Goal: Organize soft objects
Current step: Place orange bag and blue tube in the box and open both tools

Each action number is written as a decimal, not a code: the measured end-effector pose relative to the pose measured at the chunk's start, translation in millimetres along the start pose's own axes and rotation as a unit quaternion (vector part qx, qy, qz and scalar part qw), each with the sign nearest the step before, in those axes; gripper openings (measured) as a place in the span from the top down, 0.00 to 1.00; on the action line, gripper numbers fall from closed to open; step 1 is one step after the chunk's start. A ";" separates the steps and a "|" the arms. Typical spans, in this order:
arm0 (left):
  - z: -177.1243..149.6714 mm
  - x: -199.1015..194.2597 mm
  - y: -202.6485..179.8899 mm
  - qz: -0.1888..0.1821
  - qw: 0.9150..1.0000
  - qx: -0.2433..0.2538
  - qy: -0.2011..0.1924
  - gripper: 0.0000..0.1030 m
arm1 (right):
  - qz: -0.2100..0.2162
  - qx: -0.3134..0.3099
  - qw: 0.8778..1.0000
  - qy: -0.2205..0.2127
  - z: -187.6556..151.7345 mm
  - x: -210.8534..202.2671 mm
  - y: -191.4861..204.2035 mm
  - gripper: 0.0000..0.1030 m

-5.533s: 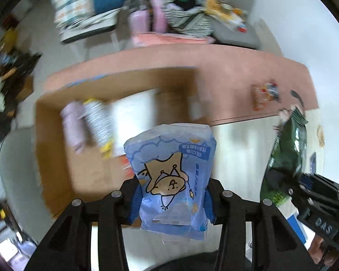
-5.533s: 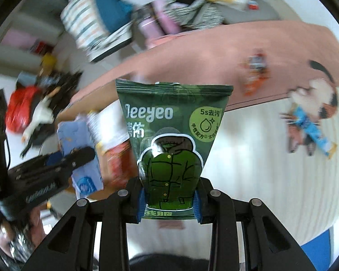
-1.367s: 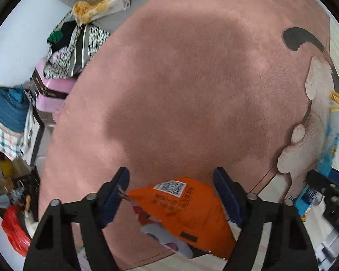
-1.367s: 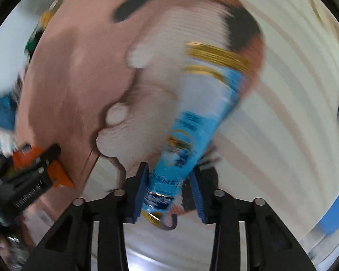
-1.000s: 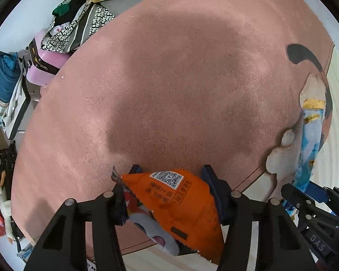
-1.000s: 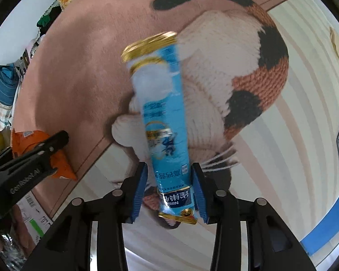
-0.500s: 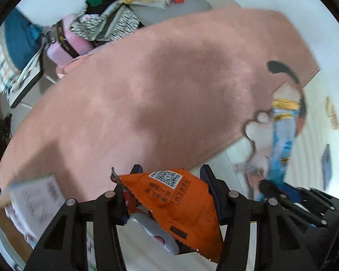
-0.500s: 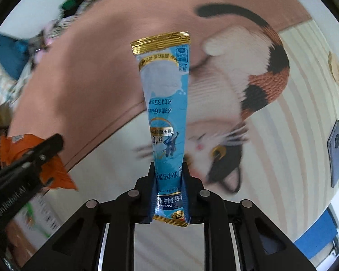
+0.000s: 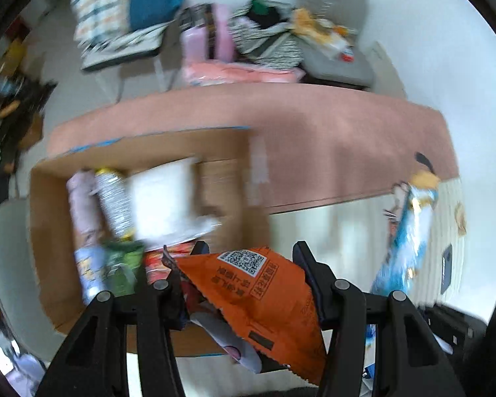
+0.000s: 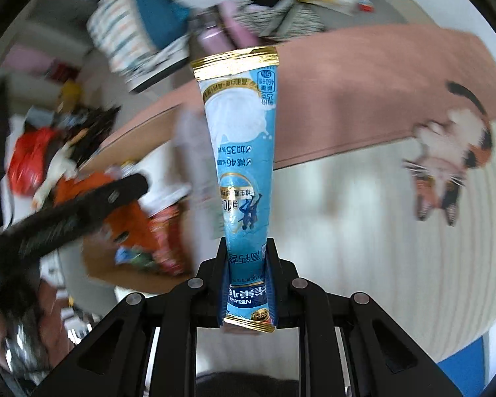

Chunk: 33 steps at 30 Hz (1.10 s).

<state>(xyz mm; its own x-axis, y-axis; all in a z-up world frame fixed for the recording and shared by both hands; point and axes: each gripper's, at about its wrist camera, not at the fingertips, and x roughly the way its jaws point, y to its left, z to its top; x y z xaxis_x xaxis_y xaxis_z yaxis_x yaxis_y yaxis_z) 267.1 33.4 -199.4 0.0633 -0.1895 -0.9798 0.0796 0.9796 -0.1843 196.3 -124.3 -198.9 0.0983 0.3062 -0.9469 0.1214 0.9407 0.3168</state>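
Observation:
My left gripper (image 9: pixel 248 264) is shut on an orange snack packet (image 9: pixel 258 301) and holds it just above the near edge of an open cardboard box (image 9: pixel 46 231). The box holds several packets, among them a white one (image 9: pixel 162 198) and a green one (image 9: pixel 122 264). My right gripper (image 10: pixel 246 258) is shut on a long blue sachet (image 10: pixel 241 152) with gold ends, held upright in the air. The sachet also shows at the right of the left wrist view (image 9: pixel 406 238). The left gripper (image 10: pixel 69 211) with its orange packet shows at the left of the right wrist view, over the box (image 10: pixel 99 264).
A pink rug (image 9: pixel 330 145) with a cat picture (image 10: pixel 446 165) lies beyond the box on pale floor. Chairs with clothes and bags (image 9: pixel 268 33) stand at the back wall. A dark phone (image 9: pixel 446 271) lies on the striped mat at right. Clutter (image 10: pixel 33 152) sits at far left.
Both grippers have swung away from the rug toward the cardboard box, each still holding its packet. The box has come into view under the left gripper.

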 end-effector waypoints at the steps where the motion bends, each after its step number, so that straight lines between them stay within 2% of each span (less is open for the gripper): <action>1: 3.6 3.5 14.2 -0.004 1.000 -0.013 0.010 0.52 | -0.002 -0.010 1.000 0.002 -2.4 4.6 16.6 0.81; 6: 23.3 33.5 52.5 -0.018 0.997 -0.039 0.068 0.52 | -0.022 -0.029 0.999 0.019 -3.5 42.7 79.5 0.81; 9: 39.5 58.4 55.9 -0.026 0.994 -0.047 0.099 0.52 | -0.031 -0.019 0.999 0.029 1.8 68.5 84.9 0.81; 11: 46.9 70.0 60.8 -0.031 0.992 -0.049 0.116 0.52 | -0.041 -0.010 0.999 0.032 5.3 87.2 75.2 0.81; 16: 51.9 98.5 60.6 -0.045 0.985 -0.052 0.161 0.50 | -0.054 0.001 0.997 0.050 5.6 106.6 69.4 0.81; 17: 50.1 100.6 60.2 -0.037 0.985 -0.053 0.162 0.50 | -0.055 0.003 0.997 0.054 6.2 110.8 67.3 0.80; 19: 47.1 106.2 54.4 -0.036 0.984 -0.032 0.169 0.49 | -0.060 0.006 0.996 0.063 5.7 115.7 65.7 0.71; 21: 45.3 110.4 53.1 -0.040 0.983 -0.030 0.177 0.48 | -0.060 0.014 0.996 0.058 5.5 113.4 63.6 0.50; 28: 40.8 97.7 55.8 -0.033 0.987 -0.026 0.157 0.47 | -0.063 0.031 0.996 0.052 7.5 102.8 54.2 0.46; 33: 30.1 76.5 65.3 -0.024 0.991 -0.020 0.130 0.47 | -0.073 0.024 0.996 0.046 5.0 97.0 53.2 0.39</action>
<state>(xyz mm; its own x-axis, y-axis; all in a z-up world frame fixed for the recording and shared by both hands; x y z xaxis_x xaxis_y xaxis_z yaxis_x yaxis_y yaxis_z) 307.2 80.9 -284.1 -0.1983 -0.2185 -0.9555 0.0358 0.9726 -0.2298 217.2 -45.3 -273.6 -0.0151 0.1815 -0.9833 0.1741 0.9688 0.1762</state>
